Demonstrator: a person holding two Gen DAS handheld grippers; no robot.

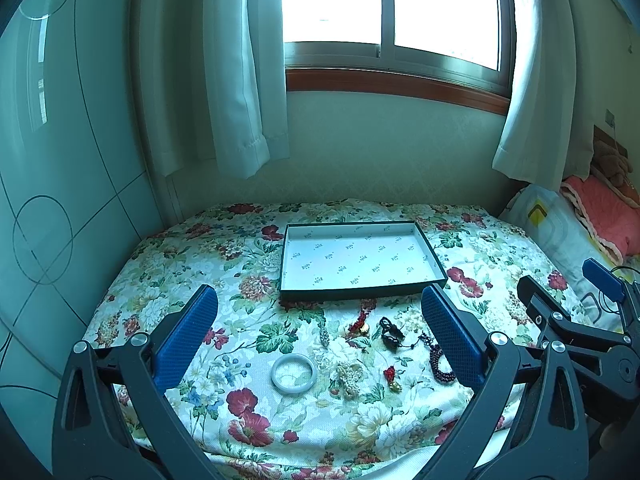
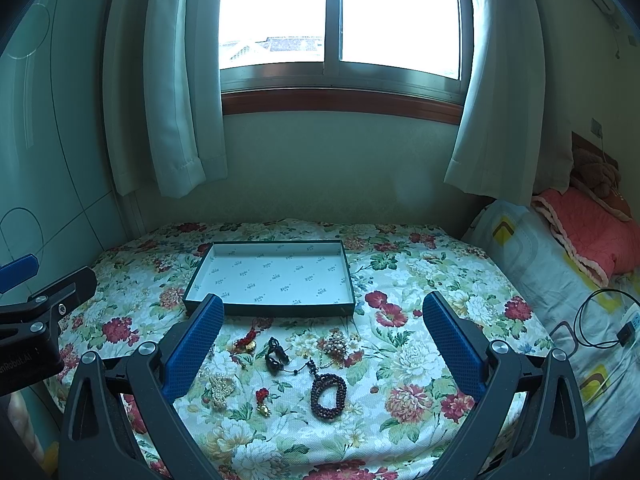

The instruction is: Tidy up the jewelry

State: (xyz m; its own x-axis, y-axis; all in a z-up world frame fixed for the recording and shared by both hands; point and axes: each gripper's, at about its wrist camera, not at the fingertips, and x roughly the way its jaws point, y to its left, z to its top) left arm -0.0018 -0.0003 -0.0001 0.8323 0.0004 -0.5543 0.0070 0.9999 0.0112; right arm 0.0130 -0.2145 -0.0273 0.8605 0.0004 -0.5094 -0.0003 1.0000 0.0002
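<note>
An empty shallow tray (image 1: 362, 289) (image 2: 269, 309) with a dark rim and white lining lies on the floral cloth. In front of it lie a pale jade bangle (image 1: 294, 372), a pearl cluster (image 1: 349, 378) (image 2: 221, 390), a dark red bead bracelet (image 1: 440, 364) (image 2: 329, 396), a black pendant (image 1: 390, 334) (image 2: 277, 354), a small red charm (image 1: 392, 378) (image 2: 263, 400) and a red and gold charm (image 1: 362, 322) (image 2: 248, 342). My left gripper (image 1: 318, 308) is open above the jewelry. My right gripper (image 2: 322, 316) is open above it too.
The floral cloth (image 1: 200, 256) covers the table against the wall under a window with curtains (image 1: 240, 80). A bed with a pillow (image 2: 532, 264) and pink blanket (image 2: 592, 220) stands at the right. A black cable (image 2: 600, 320) lies on it.
</note>
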